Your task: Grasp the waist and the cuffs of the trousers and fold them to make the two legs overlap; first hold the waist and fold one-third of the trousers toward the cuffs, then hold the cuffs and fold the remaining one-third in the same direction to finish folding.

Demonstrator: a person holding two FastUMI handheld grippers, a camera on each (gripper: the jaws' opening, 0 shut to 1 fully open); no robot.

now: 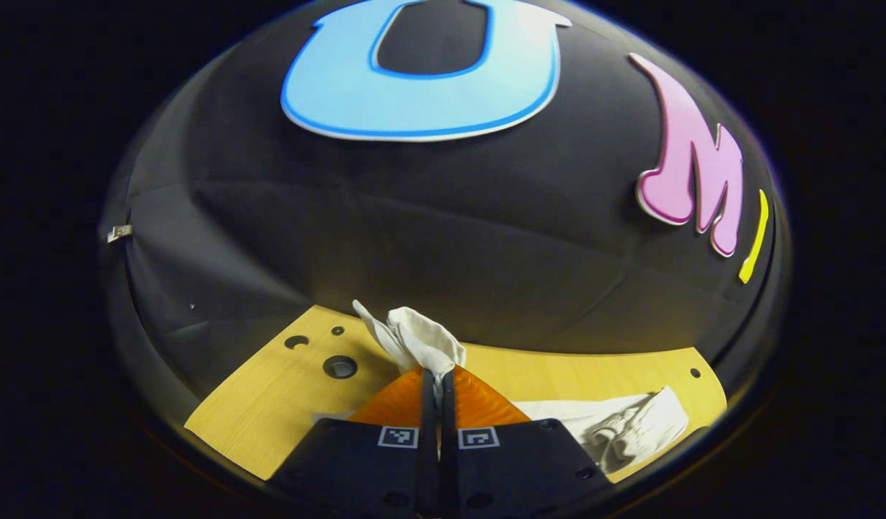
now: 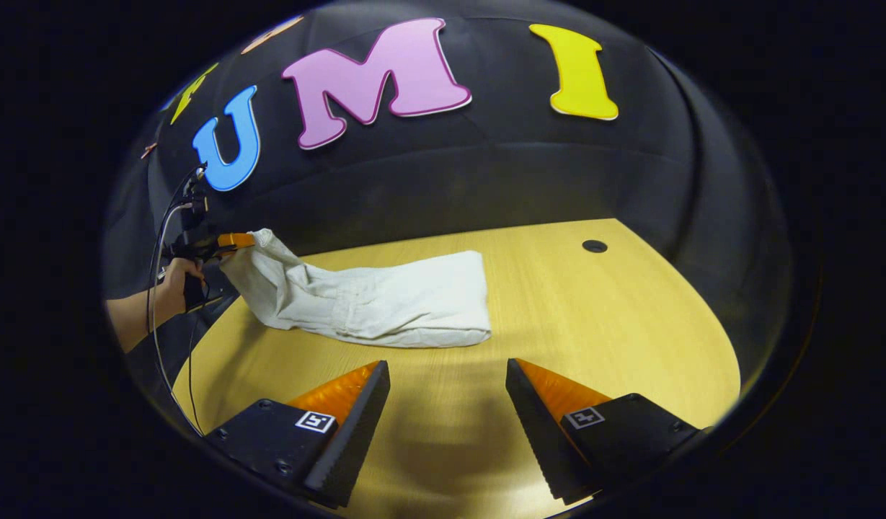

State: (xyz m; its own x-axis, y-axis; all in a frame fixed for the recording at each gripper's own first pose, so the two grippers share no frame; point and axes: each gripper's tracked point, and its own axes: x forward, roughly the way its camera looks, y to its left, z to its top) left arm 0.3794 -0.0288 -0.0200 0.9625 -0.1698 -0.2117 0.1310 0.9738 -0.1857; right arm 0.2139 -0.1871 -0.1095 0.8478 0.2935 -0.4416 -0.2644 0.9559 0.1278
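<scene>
Wooden tabletop [image 2: 601, 324], trousers [image 2: 385, 303] mid-frame. Left claw [image 1: 437, 378] clamped on lifted end; right claw [image 2: 448, 404] apart, empty, lower centre. Carry end low, flat; right could pin fold.

The soft, crumpled cloth trousers [image 2: 385, 303] are plain off-white, with no print or stripe (greyer in the creases). The flat wooden desk [image 2: 594, 317] beneath them is a warm yellow with a fine, pale straight grain, and the round holes near its far edge look black. The left gripper [image 1: 438, 382] and the right gripper [image 2: 448, 375] each carry black bodies bearing small square black-and-white markers. The booth wall cloth [image 2: 558, 173] is black.
</scene>
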